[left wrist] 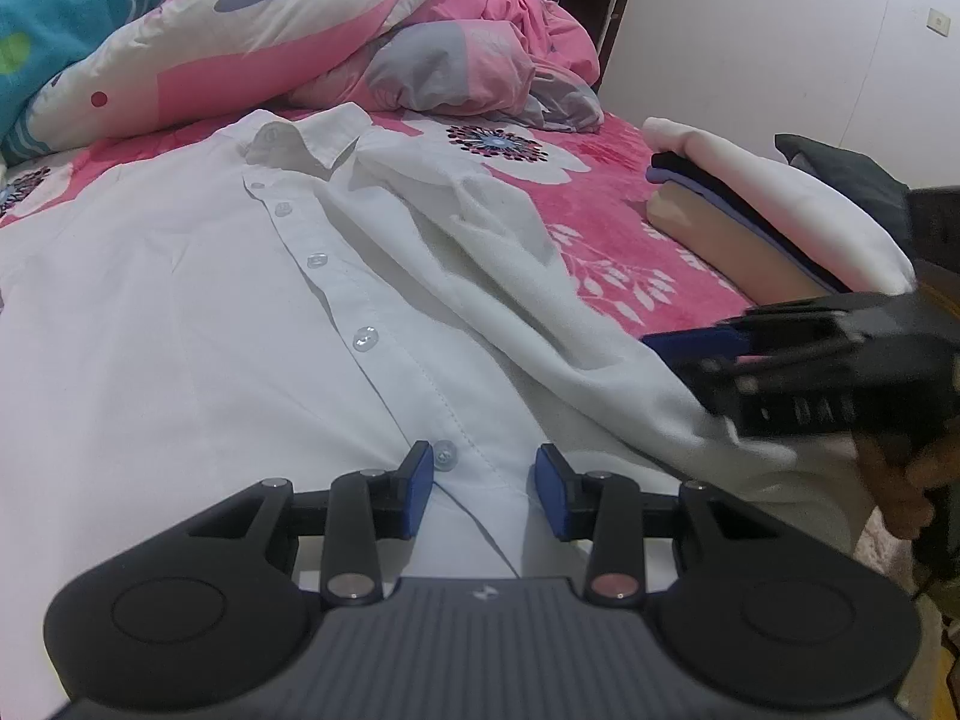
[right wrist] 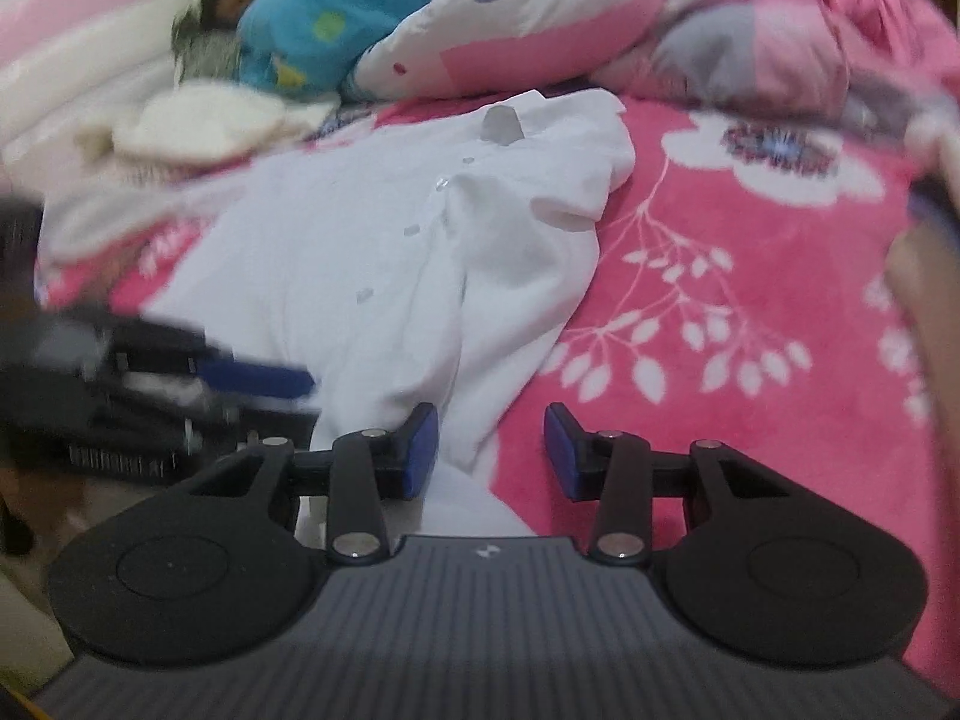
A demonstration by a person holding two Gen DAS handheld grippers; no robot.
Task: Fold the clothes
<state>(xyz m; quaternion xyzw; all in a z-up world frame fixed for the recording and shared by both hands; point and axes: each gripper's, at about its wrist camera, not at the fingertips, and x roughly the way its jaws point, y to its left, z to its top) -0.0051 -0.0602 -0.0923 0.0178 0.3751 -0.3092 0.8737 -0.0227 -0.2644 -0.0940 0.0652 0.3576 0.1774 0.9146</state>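
A white button-up shirt [left wrist: 198, 312] lies front side up on the pink flowered bed, collar far from me, one sleeve folded in over its right side. It also shows in the right wrist view [right wrist: 372, 252]. My left gripper [left wrist: 483, 480] is open and empty just above the shirt's button placket near the hem. My right gripper [right wrist: 491, 447] is open and empty over the shirt's right edge, one finger above the cloth, the other above the pink blanket. The right gripper shows blurred in the left wrist view [left wrist: 780, 366]; the left gripper shows blurred in the right wrist view [right wrist: 198, 378].
A stack of folded clothes [left wrist: 774, 222] sits on the bed at the right. Crumpled pink and grey bedding [left wrist: 336, 30] is heaped behind the shirt. A person in blue [right wrist: 312, 18] lies at the far left of the bed. A white wall [left wrist: 780, 30] stands beyond.
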